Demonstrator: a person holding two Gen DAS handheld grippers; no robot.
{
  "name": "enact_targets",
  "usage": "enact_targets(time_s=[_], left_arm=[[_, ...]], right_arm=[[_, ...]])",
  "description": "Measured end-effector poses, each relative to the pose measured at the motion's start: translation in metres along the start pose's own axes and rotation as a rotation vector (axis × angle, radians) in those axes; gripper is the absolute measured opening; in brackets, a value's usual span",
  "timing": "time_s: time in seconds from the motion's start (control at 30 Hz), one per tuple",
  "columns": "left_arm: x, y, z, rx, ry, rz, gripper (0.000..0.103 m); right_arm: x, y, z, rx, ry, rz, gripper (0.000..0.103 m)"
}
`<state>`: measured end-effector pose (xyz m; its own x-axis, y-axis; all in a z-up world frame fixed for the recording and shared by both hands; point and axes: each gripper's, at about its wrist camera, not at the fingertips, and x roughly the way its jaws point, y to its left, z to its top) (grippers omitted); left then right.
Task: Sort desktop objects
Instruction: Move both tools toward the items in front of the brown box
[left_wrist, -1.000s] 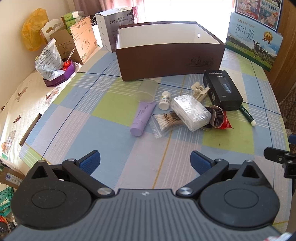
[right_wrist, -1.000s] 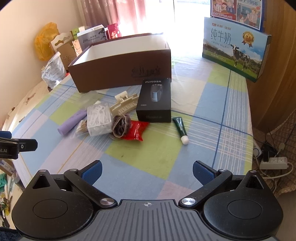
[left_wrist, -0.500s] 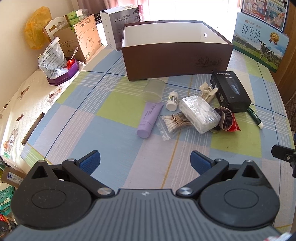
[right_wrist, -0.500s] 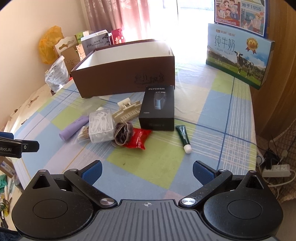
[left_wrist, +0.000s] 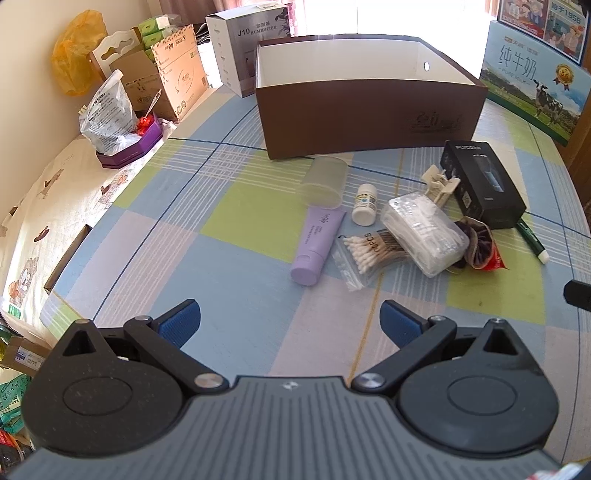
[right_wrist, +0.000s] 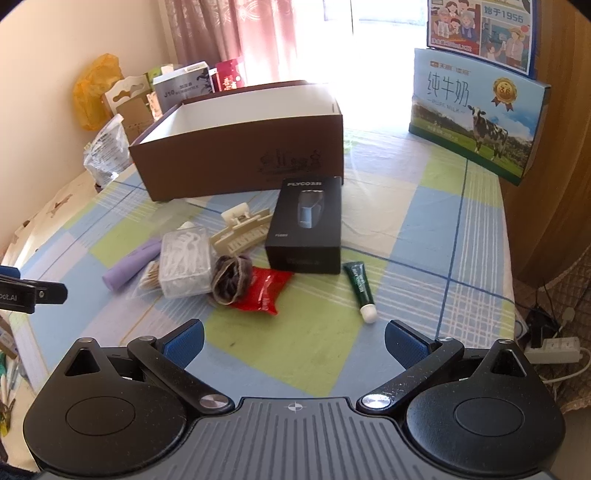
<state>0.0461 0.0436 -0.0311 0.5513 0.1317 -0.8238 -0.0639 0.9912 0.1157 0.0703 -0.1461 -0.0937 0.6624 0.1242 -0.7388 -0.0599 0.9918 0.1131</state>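
A heap of small items lies on the checked tablecloth in front of an open brown box (left_wrist: 369, 122) (right_wrist: 236, 162): a purple tube (left_wrist: 319, 240) (right_wrist: 129, 264), a white pill bottle (left_wrist: 365, 204), a bag of cotton swabs (left_wrist: 365, 251), a clear plastic box (left_wrist: 424, 232) (right_wrist: 184, 262), a cream hair clip (right_wrist: 242, 230), a black carton (left_wrist: 482, 184) (right_wrist: 308, 225), a red packet (right_wrist: 264, 290) and a green tube (right_wrist: 360, 291). My left gripper (left_wrist: 290, 319) and right gripper (right_wrist: 293, 339) both stand open and hold nothing, short of the heap.
A milk carton box (right_wrist: 476, 114) stands at the back right. Cardboard boxes (left_wrist: 166, 81), a plastic bag (left_wrist: 109, 114) and a purple tray (left_wrist: 129, 151) crowd the back left. The table edge drops off at right, with a power strip (right_wrist: 554, 349) on the floor.
Both grippers have moved forward toward the heap and the brown box; the items look larger now. Both stayed open.
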Motion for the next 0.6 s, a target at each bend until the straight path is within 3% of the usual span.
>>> enact_targets(time_s=[0.6], left_arm=[[0.048, 0.015, 0.019, 0.057, -0.008, -0.063, 0.102]], right_arm=[[0.045, -0.034, 0.011, 0.033, 0.008, -0.046, 0.101]])
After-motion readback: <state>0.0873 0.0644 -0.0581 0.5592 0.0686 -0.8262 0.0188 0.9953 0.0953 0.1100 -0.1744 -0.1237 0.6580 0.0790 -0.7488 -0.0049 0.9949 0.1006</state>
